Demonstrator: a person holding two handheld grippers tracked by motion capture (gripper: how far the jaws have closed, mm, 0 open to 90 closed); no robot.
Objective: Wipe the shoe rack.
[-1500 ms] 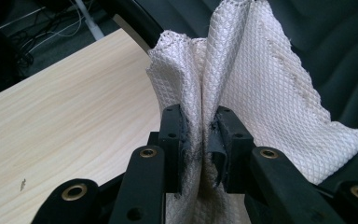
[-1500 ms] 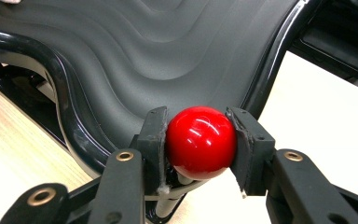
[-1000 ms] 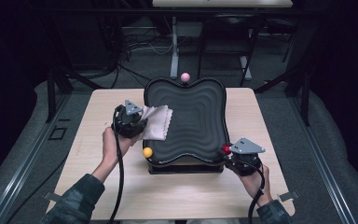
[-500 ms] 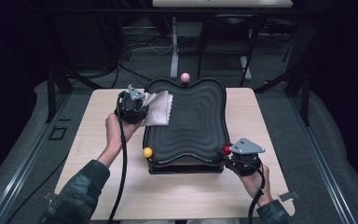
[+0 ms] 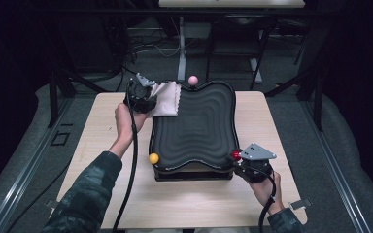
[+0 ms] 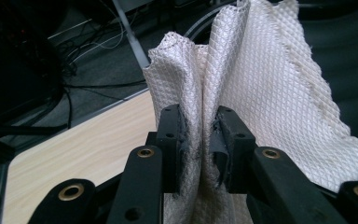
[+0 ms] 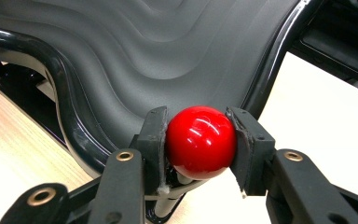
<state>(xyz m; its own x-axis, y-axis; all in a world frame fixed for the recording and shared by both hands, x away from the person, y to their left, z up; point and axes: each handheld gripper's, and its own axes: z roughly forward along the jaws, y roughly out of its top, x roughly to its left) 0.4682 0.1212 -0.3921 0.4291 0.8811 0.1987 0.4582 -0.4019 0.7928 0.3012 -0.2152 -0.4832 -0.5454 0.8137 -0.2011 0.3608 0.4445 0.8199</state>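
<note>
No text, label, brand, number or sign can be read anywhere.

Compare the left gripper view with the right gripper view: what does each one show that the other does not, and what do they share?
The left gripper view has the left claw shut on a pale woven cloth, with cables on the floor behind. The right gripper view has the right claw shut on a red ball knob at a corner of the black rippled tray. Both views share the light wooden table and part of the black tray's rim.
</note>
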